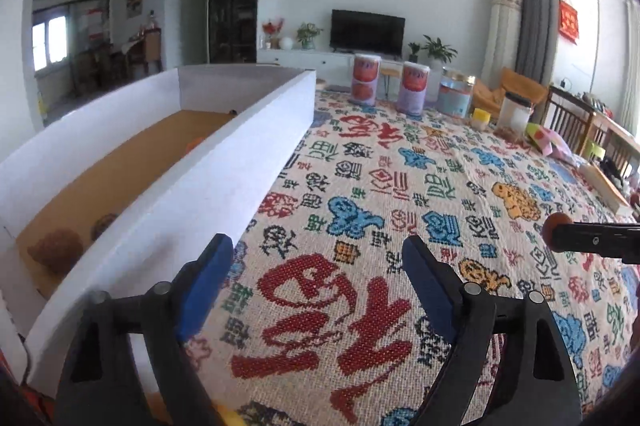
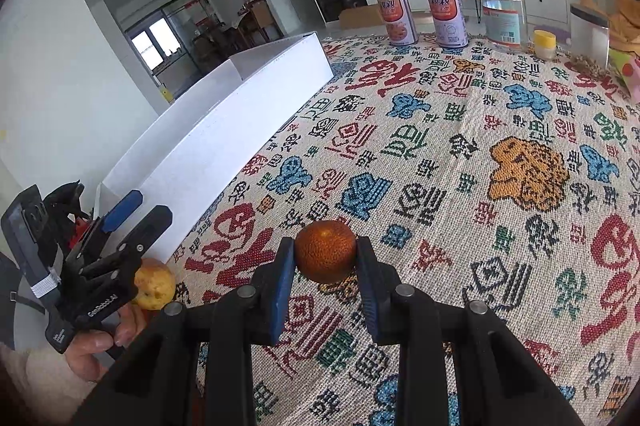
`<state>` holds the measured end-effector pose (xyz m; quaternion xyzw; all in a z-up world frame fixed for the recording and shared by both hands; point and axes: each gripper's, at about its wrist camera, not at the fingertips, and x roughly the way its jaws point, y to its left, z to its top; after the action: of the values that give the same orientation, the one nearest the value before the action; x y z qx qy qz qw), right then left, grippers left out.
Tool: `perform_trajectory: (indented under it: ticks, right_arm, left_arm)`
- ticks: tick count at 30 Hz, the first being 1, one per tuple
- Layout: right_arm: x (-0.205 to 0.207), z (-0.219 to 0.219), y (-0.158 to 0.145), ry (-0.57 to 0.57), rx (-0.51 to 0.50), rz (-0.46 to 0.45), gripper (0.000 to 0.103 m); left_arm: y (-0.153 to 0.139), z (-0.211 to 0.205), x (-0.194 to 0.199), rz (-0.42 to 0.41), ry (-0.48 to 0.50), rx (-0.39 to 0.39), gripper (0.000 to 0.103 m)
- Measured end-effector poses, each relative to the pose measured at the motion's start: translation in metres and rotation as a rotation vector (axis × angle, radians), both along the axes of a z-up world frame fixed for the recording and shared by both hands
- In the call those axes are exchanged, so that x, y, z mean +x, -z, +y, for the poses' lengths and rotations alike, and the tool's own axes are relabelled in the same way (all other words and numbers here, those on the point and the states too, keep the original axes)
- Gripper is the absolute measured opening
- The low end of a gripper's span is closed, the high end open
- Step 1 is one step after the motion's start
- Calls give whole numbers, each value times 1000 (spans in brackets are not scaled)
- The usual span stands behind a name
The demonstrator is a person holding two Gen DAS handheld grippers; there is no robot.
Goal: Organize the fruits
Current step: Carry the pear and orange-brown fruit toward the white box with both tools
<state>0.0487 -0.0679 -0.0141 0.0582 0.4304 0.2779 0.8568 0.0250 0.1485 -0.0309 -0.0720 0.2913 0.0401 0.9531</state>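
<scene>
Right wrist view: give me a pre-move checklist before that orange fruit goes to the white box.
1. Grip on the orange fruit: the right gripper has both fingers pressed on its sides. Ok.
2. Fruit clear of the tablecloth: it looks lifted, but contact underneath is hidden. Cannot tell.
3. White box open on top, with bare floor showing between the fruits already inside. Ok.
4. Path to the box: the left gripper, open and empty, stands beside the box's near wall, between the fruit and the box. Not ok.
5. Yellow fruit lies on the cloth by the left gripper, not yet boxed. Not ok.
</scene>
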Motion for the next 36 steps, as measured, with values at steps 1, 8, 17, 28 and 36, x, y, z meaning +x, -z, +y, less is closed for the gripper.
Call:
perform_trajectory:
  ticks: [1,8,17,28,36]
  right_arm:
    - [-2,-5,-3,7,-5,-5,31]
    - [-9,-26,1,31,-10,-2,31]
    - [-12,-37,5,61,2,0,31]
    - [-15,-55,0,86,5,-34,31]
    - [-21,-58,6,83,15,-24,31]
  left_arm:
    - [4,4,7,5,8,-33,86]
    - [24,-8,34,138,130,-65,95]
    - [8,-78,79,228,582,16,96]
    - [12,-8,-63,222,-8,-318,99]
    - [30,-16,-25,283,-95,-29,99]
